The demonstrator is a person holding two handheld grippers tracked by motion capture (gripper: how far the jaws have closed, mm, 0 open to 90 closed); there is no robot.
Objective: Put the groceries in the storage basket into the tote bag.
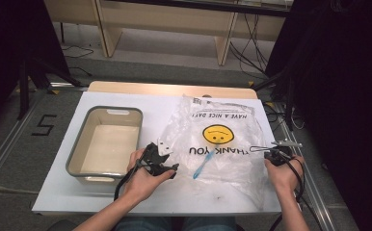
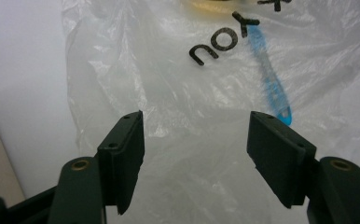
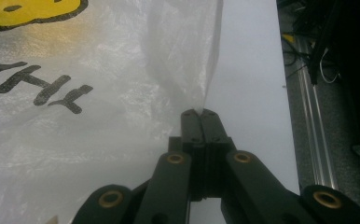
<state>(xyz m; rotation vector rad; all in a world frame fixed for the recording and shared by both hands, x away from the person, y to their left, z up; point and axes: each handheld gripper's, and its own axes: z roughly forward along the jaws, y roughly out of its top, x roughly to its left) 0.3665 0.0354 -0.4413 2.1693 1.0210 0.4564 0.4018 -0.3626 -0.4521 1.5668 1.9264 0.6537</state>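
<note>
A clear plastic bag (image 1: 232,120) printed with a yellow smiley and "THANK YOU" lies spread on the white table (image 1: 126,197). Inside it lies a blue toothbrush (image 1: 204,162), which shows through the film in the left gripper view as the toothbrush (image 2: 269,79). My left gripper (image 1: 172,161) sits at the bag's left edge. Its jaws stand open over the bag (image 2: 187,93) with nothing between them, the left gripper (image 2: 197,119) just short of the brush. My right gripper (image 1: 266,149) is at the bag's right edge, and in its own view this gripper (image 3: 199,113) is shut on a pinch of the bag (image 3: 122,93), which lifts the film.
A grey-rimmed beige bin (image 1: 74,153) stands empty on the left of the table. Bare table (image 3: 248,84) runs along the bag's right side to the edge, with a metal rail (image 3: 313,135) and cables beyond. Wooden furniture stands behind the table.
</note>
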